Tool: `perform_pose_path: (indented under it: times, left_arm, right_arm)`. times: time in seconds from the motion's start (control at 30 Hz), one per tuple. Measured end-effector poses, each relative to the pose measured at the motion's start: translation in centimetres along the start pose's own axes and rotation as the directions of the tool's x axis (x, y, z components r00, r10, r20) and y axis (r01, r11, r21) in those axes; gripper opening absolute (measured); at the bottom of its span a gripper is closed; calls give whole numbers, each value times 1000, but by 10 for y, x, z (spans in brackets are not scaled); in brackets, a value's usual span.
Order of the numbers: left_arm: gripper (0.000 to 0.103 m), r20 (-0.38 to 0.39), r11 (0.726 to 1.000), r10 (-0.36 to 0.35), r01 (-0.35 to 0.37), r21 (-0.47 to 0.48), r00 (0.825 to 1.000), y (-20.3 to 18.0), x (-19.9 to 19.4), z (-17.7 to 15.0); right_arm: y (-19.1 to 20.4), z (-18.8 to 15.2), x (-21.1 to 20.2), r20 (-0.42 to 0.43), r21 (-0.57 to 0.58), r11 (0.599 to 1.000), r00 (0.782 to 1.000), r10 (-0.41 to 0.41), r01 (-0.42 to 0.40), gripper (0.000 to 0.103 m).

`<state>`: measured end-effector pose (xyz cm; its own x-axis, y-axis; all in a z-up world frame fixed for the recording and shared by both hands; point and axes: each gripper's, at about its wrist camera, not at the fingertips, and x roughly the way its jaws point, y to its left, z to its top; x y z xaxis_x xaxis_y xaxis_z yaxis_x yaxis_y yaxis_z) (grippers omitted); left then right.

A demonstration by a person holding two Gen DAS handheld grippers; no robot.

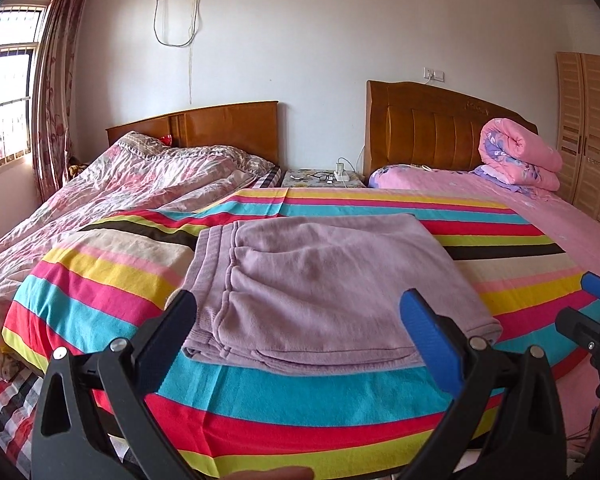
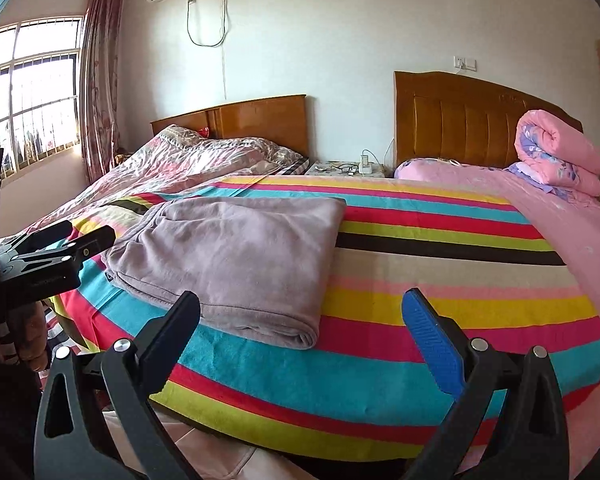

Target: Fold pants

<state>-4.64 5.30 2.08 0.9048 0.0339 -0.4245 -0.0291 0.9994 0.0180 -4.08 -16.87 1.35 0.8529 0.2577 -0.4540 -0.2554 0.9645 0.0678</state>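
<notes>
the left gripper (image 1: 296,312) hung above the near edge of the bed, its jaws spread wide with nothing between them, aimed at the near hem of the pants (image 1: 320,280). the pants, of pale purple fleece, lay folded into a flat rectangle on the striped blanket (image 1: 100,292), toward that blanket's near left corner, with the waistband on the left and a rolled fold along the right side. several layers showed at the near edge, stacked fairly evenly. the right gripper (image 2: 300,312) stood further right along the same near edge, also wide and holding nothing, its black finger (image 2: 172,328) just short of the near right corner of the pants (image 2: 236,248). neither gripper touched the cloth.

judgement: the folding appeared finished or within one fold of it, and both grippers were clear of the work. if a further fold is wanted, the next move would call for both grippers to close on the two near corners through all layers and carry them to the far edge together, lest the stack slide apart.
</notes>
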Motion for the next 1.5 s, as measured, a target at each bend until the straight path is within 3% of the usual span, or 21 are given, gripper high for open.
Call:
perform_pose_path:
  times: [1.5]
  left_arm:
    - [102,-8,1000,-11,11,25,1000,-2,6,-5]
  right_arm:
    - [-1,0,2,-10,12,1000,1000,2,-2,98]
